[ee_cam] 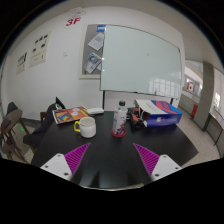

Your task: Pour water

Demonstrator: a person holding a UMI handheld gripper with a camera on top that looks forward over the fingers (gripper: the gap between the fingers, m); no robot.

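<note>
1. While your hand-held gripper (110, 162) hangs above the dark bench (115, 165), its two fingers stand wide apart and hold nothing.
2. You have the water bottle (120, 117) standing upright beyond the fingers, on the far part of the bench, with the white mug (86, 126) near it on its left (the two look apart, not touching).
3. Judging by this, you are at the approach step; no grasp is made and no water is poured yet.
4. Next you would need to carry the open fingers forward to either side of the bottle's body, then close on it.
5. Mind the colourful boxes (158, 112) just behind the bottle.
</note>
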